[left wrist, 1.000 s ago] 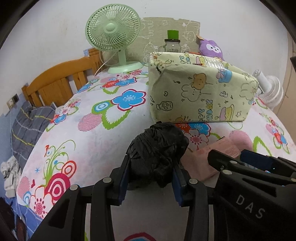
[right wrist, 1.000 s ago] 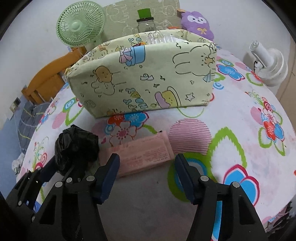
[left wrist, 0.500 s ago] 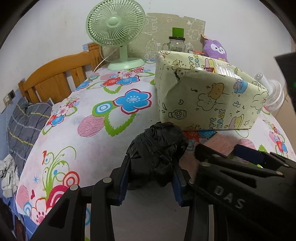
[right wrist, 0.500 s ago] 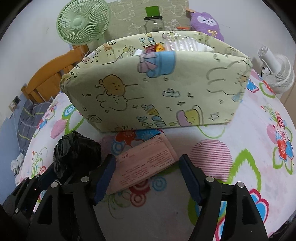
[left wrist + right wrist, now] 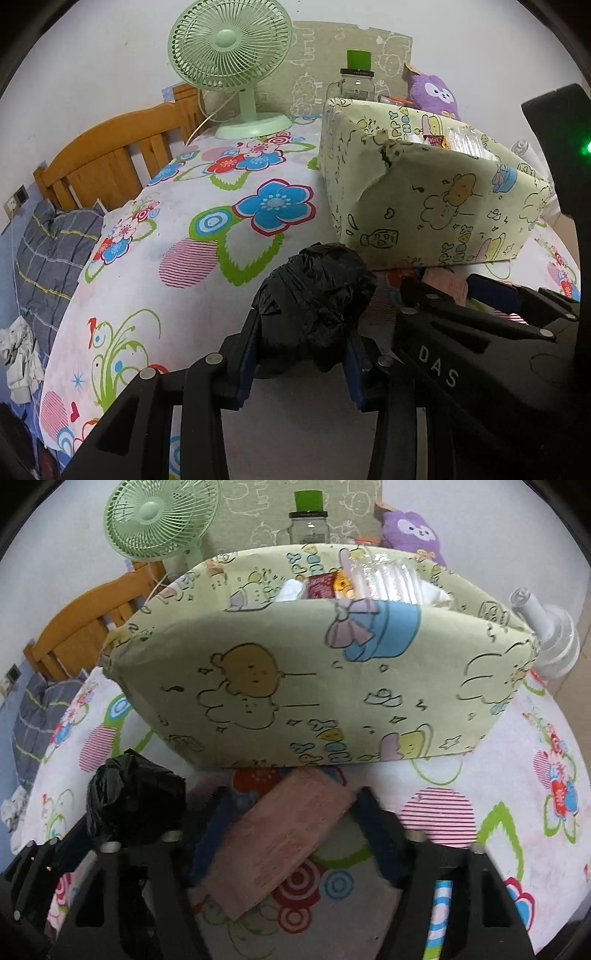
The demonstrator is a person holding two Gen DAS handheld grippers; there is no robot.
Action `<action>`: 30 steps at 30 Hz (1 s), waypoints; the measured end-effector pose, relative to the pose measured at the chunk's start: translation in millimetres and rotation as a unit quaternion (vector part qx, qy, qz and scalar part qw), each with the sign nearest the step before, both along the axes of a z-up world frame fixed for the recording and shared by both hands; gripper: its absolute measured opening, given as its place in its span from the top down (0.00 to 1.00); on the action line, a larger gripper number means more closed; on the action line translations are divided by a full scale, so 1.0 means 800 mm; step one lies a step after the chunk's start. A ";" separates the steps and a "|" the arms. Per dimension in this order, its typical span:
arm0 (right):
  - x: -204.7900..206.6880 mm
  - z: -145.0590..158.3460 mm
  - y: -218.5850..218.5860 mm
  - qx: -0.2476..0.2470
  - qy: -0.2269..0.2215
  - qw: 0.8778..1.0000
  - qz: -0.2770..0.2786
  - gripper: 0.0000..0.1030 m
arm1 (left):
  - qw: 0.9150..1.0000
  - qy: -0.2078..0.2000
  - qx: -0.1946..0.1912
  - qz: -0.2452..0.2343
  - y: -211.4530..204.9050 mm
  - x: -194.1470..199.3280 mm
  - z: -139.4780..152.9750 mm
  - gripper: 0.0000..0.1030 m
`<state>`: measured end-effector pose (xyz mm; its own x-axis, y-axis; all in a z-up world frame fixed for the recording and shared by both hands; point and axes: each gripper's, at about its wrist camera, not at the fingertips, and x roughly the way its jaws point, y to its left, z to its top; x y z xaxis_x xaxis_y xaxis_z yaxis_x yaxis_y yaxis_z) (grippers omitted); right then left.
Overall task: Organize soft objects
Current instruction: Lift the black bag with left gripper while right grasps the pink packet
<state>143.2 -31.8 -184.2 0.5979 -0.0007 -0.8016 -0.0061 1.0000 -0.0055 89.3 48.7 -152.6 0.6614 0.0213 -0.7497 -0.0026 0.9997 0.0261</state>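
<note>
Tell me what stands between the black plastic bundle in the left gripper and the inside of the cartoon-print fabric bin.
Only the pale green cartoon-print fabric bin's near wall. The crumpled black plastic bundle, clamped in the left gripper, sits below its rim; nothing else visible intervenes.

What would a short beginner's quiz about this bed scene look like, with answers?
1. Which gripper grips the black plastic bundle?
2. True or false: the pink packet already sits inside the cartoon-print fabric bin.
3. What stands nearest the green fan: a. the clear jar with a green lid, b. the white fan?

Key: 1. The left gripper. 2. False; it lies between the right gripper fingers, before the bin. 3. a.
</note>
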 end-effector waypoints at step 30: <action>-0.058 0.028 -0.052 0.020 -0.041 0.999 0.012 0.59 | 0.999 -0.024 -0.008 -0.023 -0.051 -0.031 0.019 0.60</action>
<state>97.1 -73.5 -161.5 0.6607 0.0462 -0.7492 -0.0316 0.9989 0.0337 64.2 7.8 -137.0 0.6963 -0.0215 -0.7175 0.0427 0.9990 0.0115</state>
